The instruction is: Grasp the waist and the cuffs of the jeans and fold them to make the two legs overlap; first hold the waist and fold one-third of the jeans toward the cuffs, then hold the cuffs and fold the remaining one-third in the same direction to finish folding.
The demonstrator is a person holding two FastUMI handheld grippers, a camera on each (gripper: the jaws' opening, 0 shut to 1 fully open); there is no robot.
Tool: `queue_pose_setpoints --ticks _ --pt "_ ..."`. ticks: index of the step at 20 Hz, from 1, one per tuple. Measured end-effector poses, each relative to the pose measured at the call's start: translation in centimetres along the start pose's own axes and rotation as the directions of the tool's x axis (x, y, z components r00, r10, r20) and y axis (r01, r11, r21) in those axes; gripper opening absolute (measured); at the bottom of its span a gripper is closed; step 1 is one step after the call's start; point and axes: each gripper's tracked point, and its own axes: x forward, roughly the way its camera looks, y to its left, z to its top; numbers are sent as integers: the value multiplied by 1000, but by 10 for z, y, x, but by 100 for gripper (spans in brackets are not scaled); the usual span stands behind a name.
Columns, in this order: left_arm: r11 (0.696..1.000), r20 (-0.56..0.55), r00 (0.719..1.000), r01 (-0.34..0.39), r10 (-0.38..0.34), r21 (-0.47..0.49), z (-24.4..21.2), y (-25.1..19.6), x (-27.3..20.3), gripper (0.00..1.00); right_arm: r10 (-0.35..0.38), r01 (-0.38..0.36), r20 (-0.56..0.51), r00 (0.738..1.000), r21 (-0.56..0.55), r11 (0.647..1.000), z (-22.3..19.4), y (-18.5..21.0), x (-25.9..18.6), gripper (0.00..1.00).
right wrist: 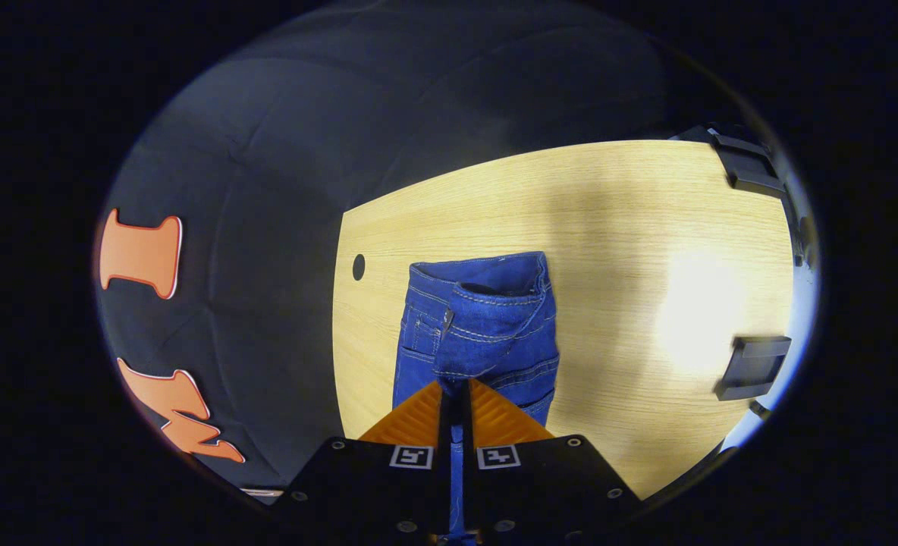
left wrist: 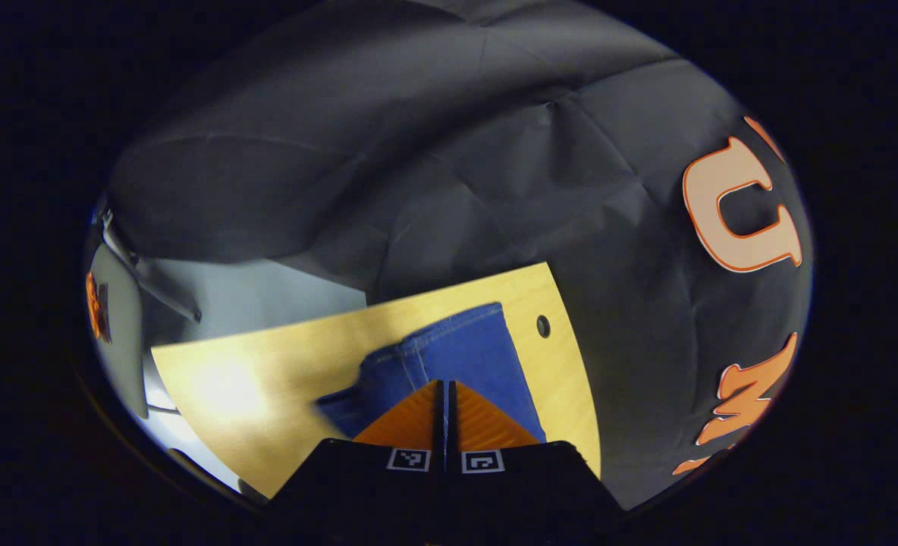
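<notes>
The blue jeans [right wrist: 487, 318] lie on the wooden table [right wrist: 631, 227], and a bunched fold of denim with a pocket and stitched band is lifted toward the camera. My right gripper [right wrist: 456, 387] is shut on that fold, with a strip of denim running down between its fingers. In the left gripper view the jeans [left wrist: 464, 353] stretch away to a stitched edge near the table's far side. My left gripper [left wrist: 443, 385] has its fingers pressed together at the near edge of the cloth. The pinched cloth itself is hidden under the tips.
A small round hole [left wrist: 543, 326] pierces the table near the jeans, and shows as the hole [right wrist: 359, 266] in the right gripper view. Dark clamps [right wrist: 752, 368] sit at the table's right edge. Black cloth walls rise close behind the table.
</notes>
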Motion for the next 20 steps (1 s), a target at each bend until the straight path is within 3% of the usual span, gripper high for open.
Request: queue_pose_setpoints --ticks 1,2,7,8,10,12,15,18,20 --pt "999 -76 997 5 -3 33 -12 -4 8 1 -3 3 10 1000 -4 1000 -2 6 2 7" --pt "998 -122 992 -32 39 59 -24 9 12 1 3 -3 13 1000 -7 1000 -4 11 3 7" --pt "996 -192 981 -10 26 84 -51 45 11 3 5 -4 32 999 -1 1000 -5 10 -7 7" --pt "997 -185 982 -28 40 67 -51 55 6 8 6 -6 25 1000 -7 1000 -4 9 -5 7" --pt "997 -168 983 -69 72 29 -54 76 -5 43 5 -4 7 1000 -24 1000 -4 7 -4 7" --pt "995 -162 982 -100 99 0 -58 97 -16 68 9 -9 -5 1000 -26 1000 -4 6 -1 7" --pt "986 -182 971 -164 157 -24 -69 126 -31 86 13 -13 -20 1000 -29 999 -5 7 2 7" --pt "971 -225 950 -234 219 -45 -84 154 -35 87 13 -13 -25 1000 -25 1000 -5 6 3 7" --pt "970 -241 948 -230 206 -77 -88 161 -32 90 15 -16 -25 1000 -21 1000 -4 6 1 7"
